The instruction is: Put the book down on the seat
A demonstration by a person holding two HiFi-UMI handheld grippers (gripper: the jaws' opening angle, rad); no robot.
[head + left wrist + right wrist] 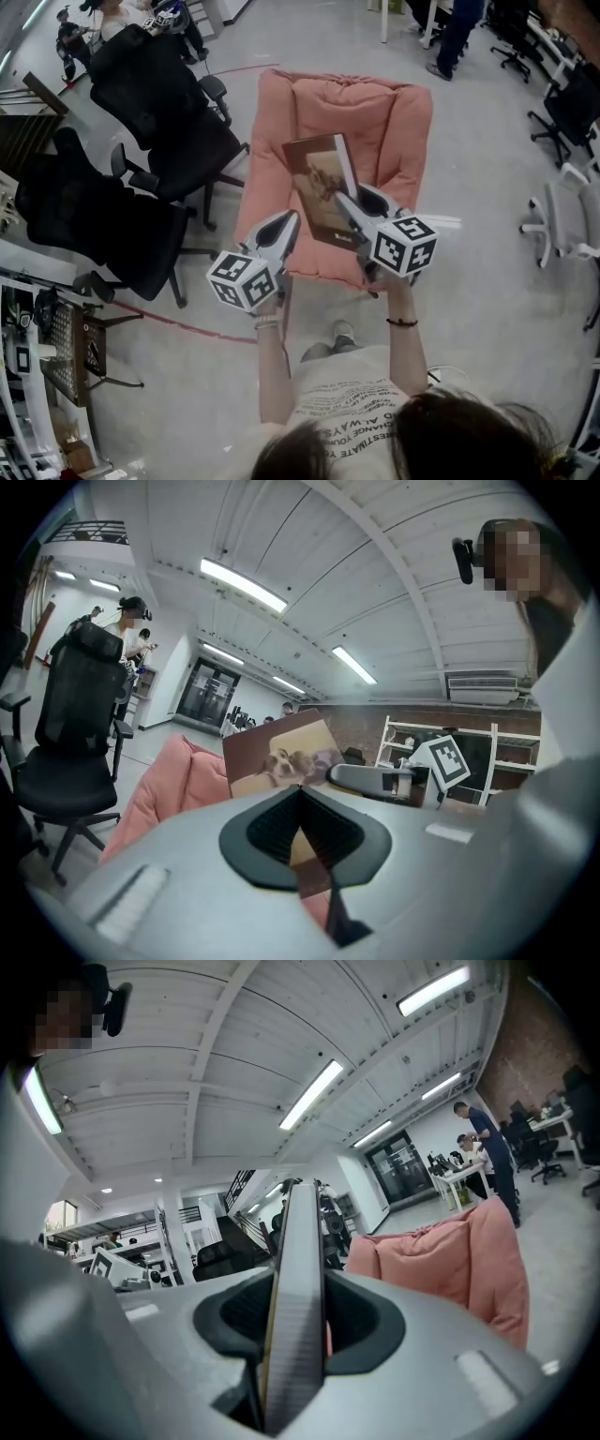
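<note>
Book: a thin book with a brown cover and a picture of dogs (pixel 323 183) stands on its edge, a little tilted, above the front half of the seat. It does not lie flat on it. Whether its lower edge touches the cushion, I cannot tell.
Seat: a wide, soft pink cushioned chair (pixel 394 122) stands on the grey floor (pixel 487 216), directly in front of the person.
Right gripper: the grey right gripper (pixel 345 202) grips the lower corner of the book. In the right gripper view the page edge of the book fills the gap between the two black ribbed pads, and both pads press on it.
Left gripper: the grey left gripper (pixel 289 220) is just beside the book, on its left, and does not touch it. Its fingers are pressed together to a point and there is nothing between them.
Marker cubes: each gripper carries a cube with black and white squares at its back end, near the hand.
Surroundings: two black office chairs (pixel 169 122) stand left of the seat, and a white office chair (pixel 562 220) stands well apart at the right.
</note>
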